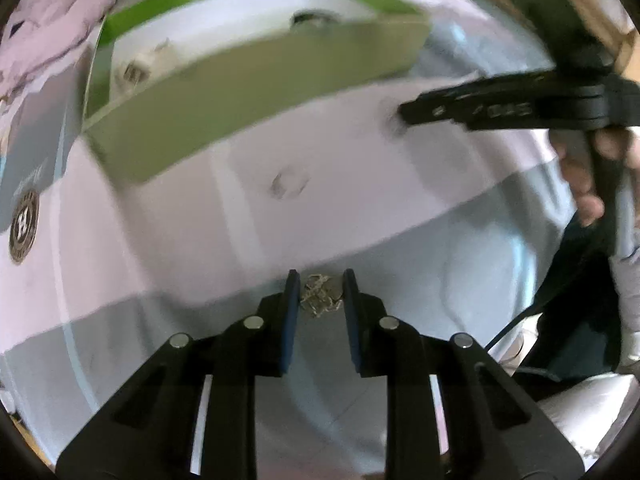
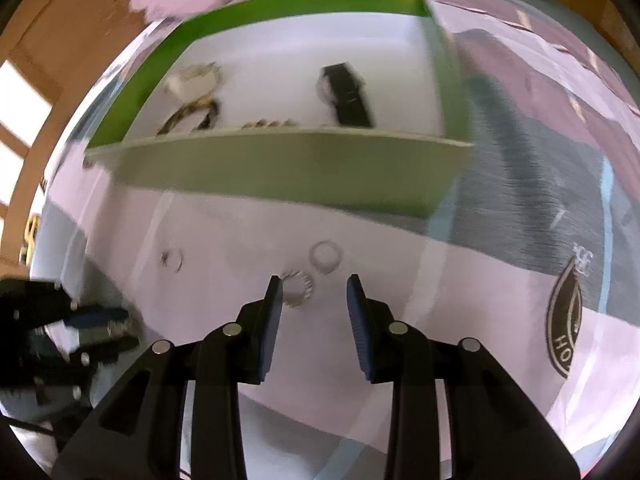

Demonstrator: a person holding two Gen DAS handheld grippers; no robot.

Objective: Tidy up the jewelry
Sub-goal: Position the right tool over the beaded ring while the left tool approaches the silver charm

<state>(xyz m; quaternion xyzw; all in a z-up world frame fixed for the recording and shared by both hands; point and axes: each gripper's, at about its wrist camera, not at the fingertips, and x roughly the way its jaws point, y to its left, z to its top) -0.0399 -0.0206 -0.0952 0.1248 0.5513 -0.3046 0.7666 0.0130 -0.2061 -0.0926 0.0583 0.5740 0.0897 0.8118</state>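
Note:
A green open box (image 2: 280, 168) with a white inside lies on the patterned cloth ahead; it shows in the left wrist view too (image 1: 260, 120). It holds a black watch (image 2: 348, 96), a dark bracelet (image 2: 192, 116) and other small pieces. My right gripper (image 2: 315, 292) is open just above the cloth, with a small beaded ring (image 2: 298, 290) by its left finger and a clear ring (image 2: 326, 256) just beyond. Another thin ring (image 2: 174, 260) lies to the left. My left gripper (image 1: 321, 290) is shut on a bunched silver chain (image 1: 320, 296). From the left wrist view the right gripper (image 1: 404, 114) appears side-on.
The cloth is pink, grey and blue with a round dark emblem (image 2: 564, 316) (image 1: 24, 228). A crumpled pink blanket (image 1: 52, 20) lies behind the box. A person's hand (image 1: 588, 184) grips the right tool. Wooden furniture (image 2: 48, 40) stands at the far left.

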